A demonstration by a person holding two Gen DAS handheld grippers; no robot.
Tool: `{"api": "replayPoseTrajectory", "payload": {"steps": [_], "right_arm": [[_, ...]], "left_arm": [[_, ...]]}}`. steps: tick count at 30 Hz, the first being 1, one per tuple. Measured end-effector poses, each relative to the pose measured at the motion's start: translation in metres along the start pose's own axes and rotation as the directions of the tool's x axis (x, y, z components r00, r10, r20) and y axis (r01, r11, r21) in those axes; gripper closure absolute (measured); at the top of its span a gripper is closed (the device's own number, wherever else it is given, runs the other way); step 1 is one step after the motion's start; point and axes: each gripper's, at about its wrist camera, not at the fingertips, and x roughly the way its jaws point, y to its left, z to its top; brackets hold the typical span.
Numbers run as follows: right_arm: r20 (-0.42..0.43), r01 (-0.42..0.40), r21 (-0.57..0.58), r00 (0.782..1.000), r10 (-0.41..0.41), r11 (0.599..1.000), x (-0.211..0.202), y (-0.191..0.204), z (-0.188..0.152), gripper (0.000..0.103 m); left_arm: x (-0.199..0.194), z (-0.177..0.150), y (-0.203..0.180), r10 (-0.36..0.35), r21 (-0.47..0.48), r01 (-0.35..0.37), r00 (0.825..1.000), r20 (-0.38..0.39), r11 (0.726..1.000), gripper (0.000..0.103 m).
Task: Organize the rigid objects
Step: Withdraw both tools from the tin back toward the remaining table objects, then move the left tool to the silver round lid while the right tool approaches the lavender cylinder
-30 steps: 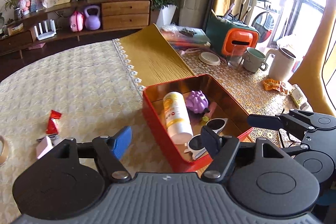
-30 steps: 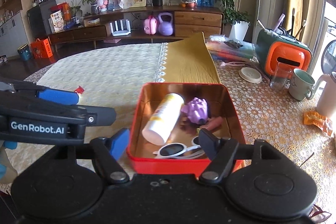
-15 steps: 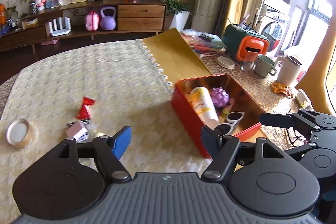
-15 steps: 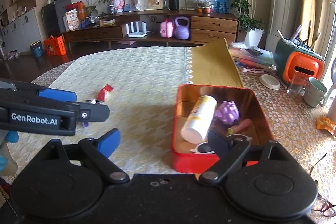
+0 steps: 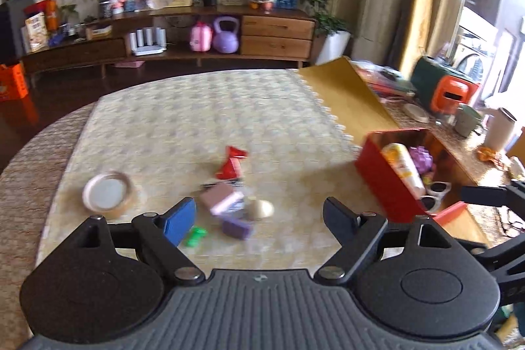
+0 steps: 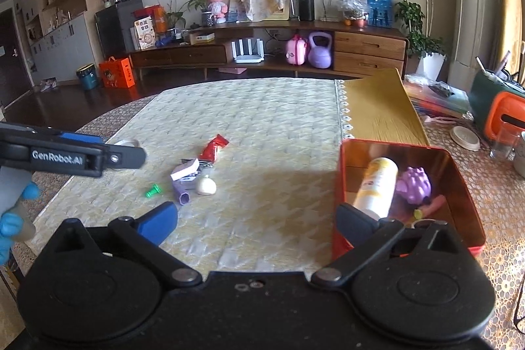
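With both fingers spread wide, my empty left tool (image 5: pixel 259 218) and right tool (image 6: pixel 256 223); red tin (image 6: pixel 459 179) at three o'clock.

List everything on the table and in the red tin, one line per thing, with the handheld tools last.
Red metal tin: one, red outside, coppery inside, right side of table.
White and yellow plastic bottle: one, lying in the tin.
Purple knobbly toy: one, in the tin beside the bottle.
White-framed sunglasses: one pair, at the tin's near end.
Red foil packet: one, on the cream cloth.
Purple and white small box: one, near the packet.
Cream egg-shaped object: one, beside the box.
Green plastic peg: one, left of the box.
Tape roll: one, tan, far left of the cloth.
Left tool: open, empty, above the loose items.
Right tool: open, empty.
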Motion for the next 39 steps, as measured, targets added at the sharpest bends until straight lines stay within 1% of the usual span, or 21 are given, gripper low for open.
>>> {"api": "replayPoseTrajectory", "payload": {"steps": [4,7,9,12,15,20,24,31,35,39], "right_arm": [[-0.01,-0.011,-0.006,1.0,0.011,1.0,0.01,0.011,0.0,0.0],[-0.022,-0.028,-0.015,0.999,0.028,0.999,0.019,0.02,0.001,0.001],[-0.028,-0.034,-0.024,0.999,0.033,0.999,0.025,0.027,0.002,0.001],[-0.031,-0.043,-0.039,0.999,0.041,0.998,0.035,0.037,0.004,0.001],[-0.038,-0.072,-0.079,0.997,0.069,0.994,0.044,0.048,0.006,0.001],[-0.07,-0.134,-0.167,0.99,0.124,0.977,0.06,0.07,0.003,0.002],[-0.094,-0.147,-0.201,0.987,0.13,0.968,0.077,0.083,0.001,0.003],[-0.144,-0.166,-0.188,0.98,0.14,0.968,0.113,0.089,0.003,0.016],[-0.175,-0.184,-0.185,0.973,0.151,0.965,0.132,0.091,0.003,0.027],[-0.206,-0.188,-0.17,0.967,0.152,0.967,0.148,0.09,0.002,0.032]], "left_arm": [[0.003,-0.001,0.038,0.042,-0.059,-0.043,0.999,-0.005,0.997,0.018],[0.008,0.0,0.069,0.066,-0.126,-0.068,0.998,-0.023,0.99,0.018],[0.011,0.0,0.086,0.097,-0.149,-0.099,0.995,-0.02,0.984,0.018],[0.017,-0.001,0.103,0.135,-0.158,-0.136,0.991,-0.017,0.978,0.018],[0.026,-0.004,0.117,0.166,-0.161,-0.167,0.986,-0.02,0.973,0.018],[0.05,-0.012,0.135,0.185,-0.158,-0.189,0.982,-0.039,0.969,0.018],[0.07,-0.018,0.146,0.194,-0.178,-0.201,0.979,-0.056,0.963,0.018],[0.102,-0.02,0.163,0.216,-0.197,-0.229,0.973,-0.083,0.953,0.018],[0.116,-0.019,0.165,0.229,-0.181,-0.242,0.969,-0.092,0.953,0.018],[0.125,-0.02,0.168,0.232,-0.177,-0.245,0.968,-0.094,0.953,0.018]]}}
